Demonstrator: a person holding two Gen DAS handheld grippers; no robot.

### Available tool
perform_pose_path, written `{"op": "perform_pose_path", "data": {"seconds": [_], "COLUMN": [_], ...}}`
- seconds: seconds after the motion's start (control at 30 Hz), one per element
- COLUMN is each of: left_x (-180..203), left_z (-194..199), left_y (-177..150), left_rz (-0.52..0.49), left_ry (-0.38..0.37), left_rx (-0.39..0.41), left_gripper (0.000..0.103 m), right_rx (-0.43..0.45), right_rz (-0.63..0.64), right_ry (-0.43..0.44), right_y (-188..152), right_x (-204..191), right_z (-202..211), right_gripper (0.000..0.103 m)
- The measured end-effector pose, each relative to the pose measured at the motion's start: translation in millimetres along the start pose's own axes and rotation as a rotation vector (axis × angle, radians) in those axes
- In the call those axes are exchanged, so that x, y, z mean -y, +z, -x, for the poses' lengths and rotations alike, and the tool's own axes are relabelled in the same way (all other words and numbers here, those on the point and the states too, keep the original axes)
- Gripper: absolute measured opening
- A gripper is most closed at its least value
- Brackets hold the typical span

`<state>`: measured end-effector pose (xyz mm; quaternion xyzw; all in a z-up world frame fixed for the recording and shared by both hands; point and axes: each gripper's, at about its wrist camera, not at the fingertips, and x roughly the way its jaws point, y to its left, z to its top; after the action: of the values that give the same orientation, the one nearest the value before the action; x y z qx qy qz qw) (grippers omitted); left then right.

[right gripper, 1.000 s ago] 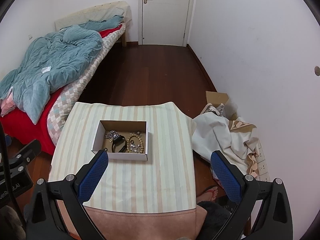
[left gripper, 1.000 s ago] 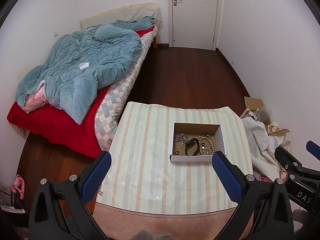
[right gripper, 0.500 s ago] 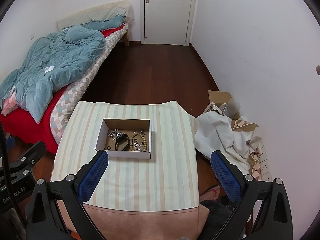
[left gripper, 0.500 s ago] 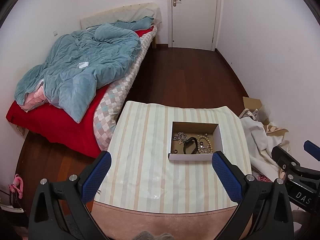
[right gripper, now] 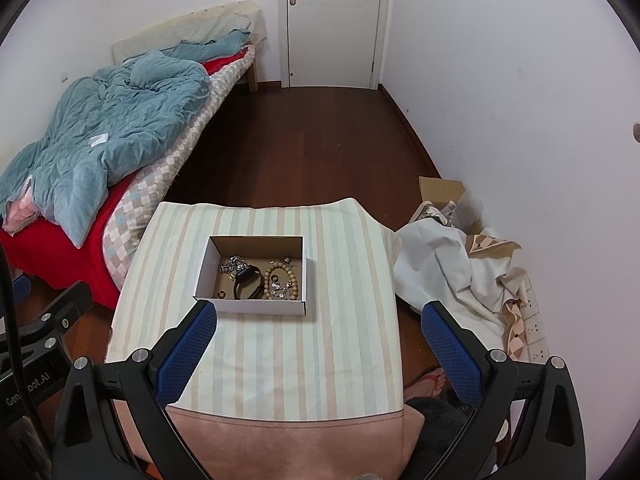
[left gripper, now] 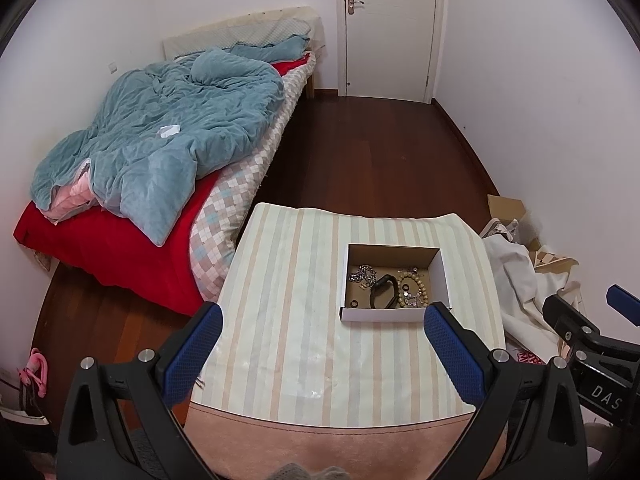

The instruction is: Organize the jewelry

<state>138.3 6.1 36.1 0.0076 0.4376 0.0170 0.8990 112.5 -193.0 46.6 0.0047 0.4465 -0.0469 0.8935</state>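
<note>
A small white cardboard box (left gripper: 442,280) (right gripper: 206,268) stands on a table with a striped cloth (left gripper: 296,320) (right gripper: 304,352). Inside lie a silver chain (left gripper: 362,273) (right gripper: 235,265), a black band (left gripper: 384,297) (right gripper: 248,283), a wooden bead bracelet (left gripper: 416,286) (right gripper: 294,282) and small rings. My left gripper (left gripper: 320,340) is open and empty, held above the table's near side, left of the box. My right gripper (right gripper: 320,338) is open and empty, held above the table just short of the box.
A bed (left gripper: 168,184) with a blue quilt and red sheet stands to the left of the table. Crumpled white cloth (right gripper: 448,264) and a cardboard box (right gripper: 442,192) lie on the floor to the right. A white door (right gripper: 334,20) is at the far end of the dark wood floor.
Both grippers have drifted slightly, so the box sits a little nearer in each view. Both stay open and empty. The box and jewelry have not moved.
</note>
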Motion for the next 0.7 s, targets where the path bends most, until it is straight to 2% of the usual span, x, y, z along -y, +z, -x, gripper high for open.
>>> {"op": "perform_pose_path", "data": {"seconds": [0.7], "left_x": [-1.4], "left_z": [0.5], "left_y": [2.6], "left_rz": [-0.003], "left_ry": [0.001], "left_rx": [0.001], "left_gripper": [0.103], "right_rx": [0.004], "right_rz": [0.002], "right_ry": [0.004], "right_y": [3.1], "right_x": [-1.2], "right_z": [0.9], "right_gripper": [0.103]}}
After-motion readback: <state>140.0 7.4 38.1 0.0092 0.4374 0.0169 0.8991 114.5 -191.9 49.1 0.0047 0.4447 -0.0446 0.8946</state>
